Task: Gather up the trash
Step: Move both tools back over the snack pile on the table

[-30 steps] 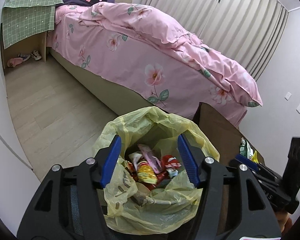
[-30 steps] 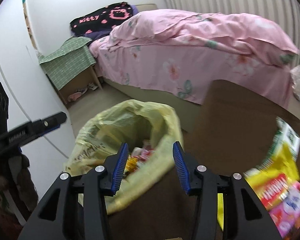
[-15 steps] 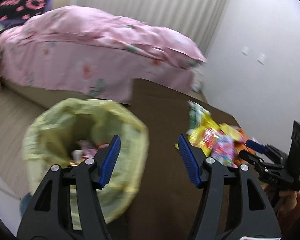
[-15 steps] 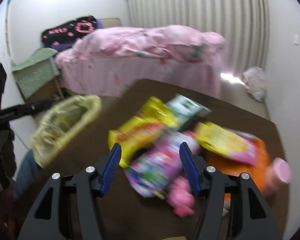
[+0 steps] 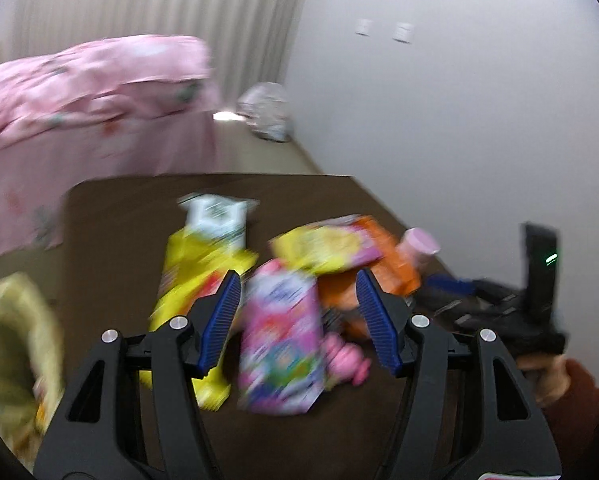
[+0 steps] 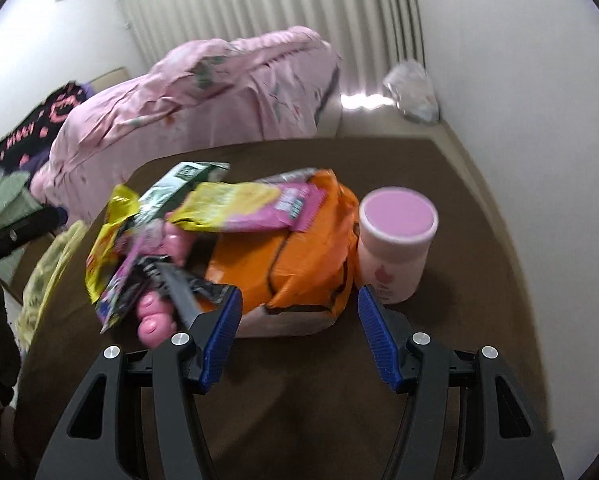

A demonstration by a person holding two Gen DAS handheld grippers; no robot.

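A pile of snack wrappers lies on the brown table (image 6: 419,208). It holds a pink packet (image 5: 281,344), a yellow packet (image 5: 191,276), a green-white packet (image 5: 215,218), an orange bag (image 6: 299,264) and a pink toy (image 6: 155,312). A pink lidded cup (image 6: 395,240) stands upright right of the orange bag. The yellow trash bag (image 5: 15,344) hangs at the table's left edge. My left gripper (image 5: 297,320) is open and empty over the pink packet. My right gripper (image 6: 299,336) is open and empty just short of the orange bag and cup.
A bed with a pink flowered quilt (image 6: 203,92) stands beyond the table. A clear plastic bag (image 6: 411,92) lies on the floor by the curtain. White walls close in on the right. The right gripper also shows at the right of the left wrist view (image 5: 499,300).
Both grippers have swung right, away from the yellow trash bag and over to the wrapper pile. Both stay open and empty.
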